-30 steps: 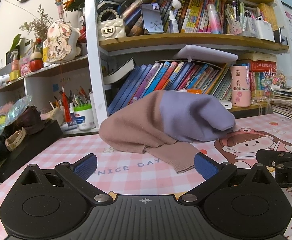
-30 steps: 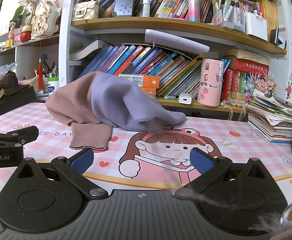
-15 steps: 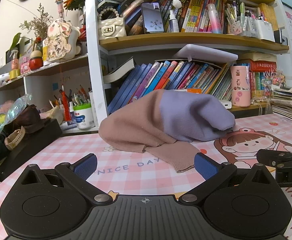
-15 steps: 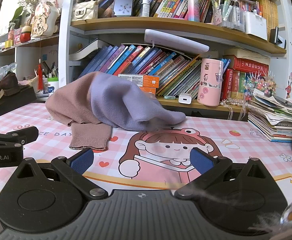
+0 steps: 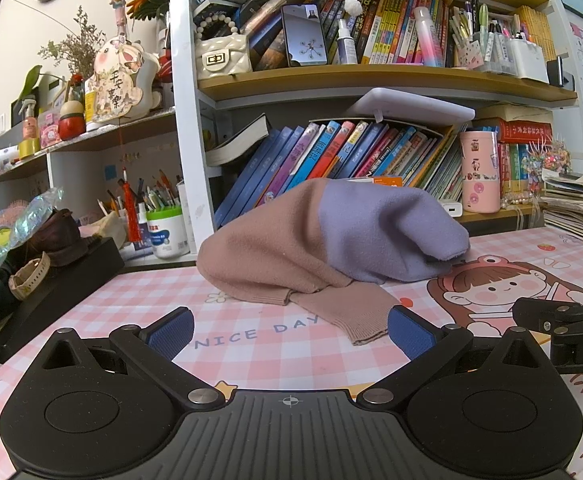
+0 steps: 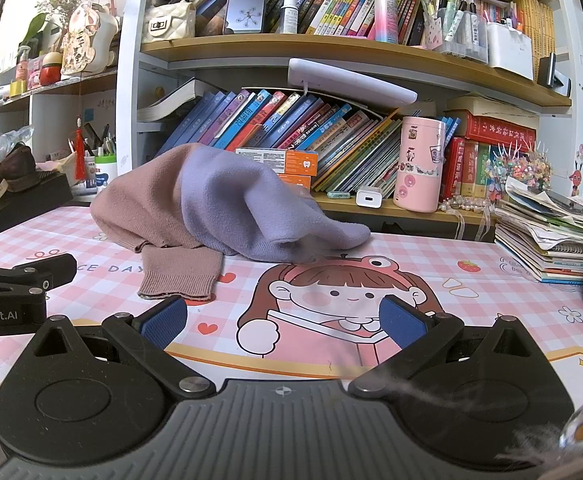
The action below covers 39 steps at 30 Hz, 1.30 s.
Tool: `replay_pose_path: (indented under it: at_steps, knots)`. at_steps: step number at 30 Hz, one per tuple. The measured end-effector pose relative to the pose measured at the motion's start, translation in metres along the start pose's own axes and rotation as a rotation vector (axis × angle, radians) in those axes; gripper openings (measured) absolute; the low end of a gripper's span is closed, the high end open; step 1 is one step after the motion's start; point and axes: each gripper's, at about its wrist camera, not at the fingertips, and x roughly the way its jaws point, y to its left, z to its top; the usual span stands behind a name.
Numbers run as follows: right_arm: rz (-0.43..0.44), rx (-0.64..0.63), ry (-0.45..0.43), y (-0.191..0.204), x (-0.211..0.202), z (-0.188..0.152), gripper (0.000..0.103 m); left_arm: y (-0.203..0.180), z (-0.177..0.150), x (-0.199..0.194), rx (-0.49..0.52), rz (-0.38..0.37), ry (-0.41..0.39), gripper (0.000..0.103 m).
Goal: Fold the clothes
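Pink checked mat (image 5: 251,356) on the desk reads "NICE DAY". Just behind that lettering I see the sweater (image 5: 331,240), mauve and lilac, crumpled, its shape hard to make out. My left claw (image 5: 289,330) and right claw (image 6: 283,320) both gape wide, empty; "Robot.AI" shows cut off.
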Motion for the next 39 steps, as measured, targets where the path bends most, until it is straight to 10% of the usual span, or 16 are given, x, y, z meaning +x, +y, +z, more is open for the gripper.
replay_pose_path:
  at_steps: [39]
  knots:
    - [0.000, -0.013, 0.004, 0.0013, 0.0004, -0.0009, 0.103, 0.0001, -0.0008, 0.0010, -0.006, -0.011, 0.003, 0.103]
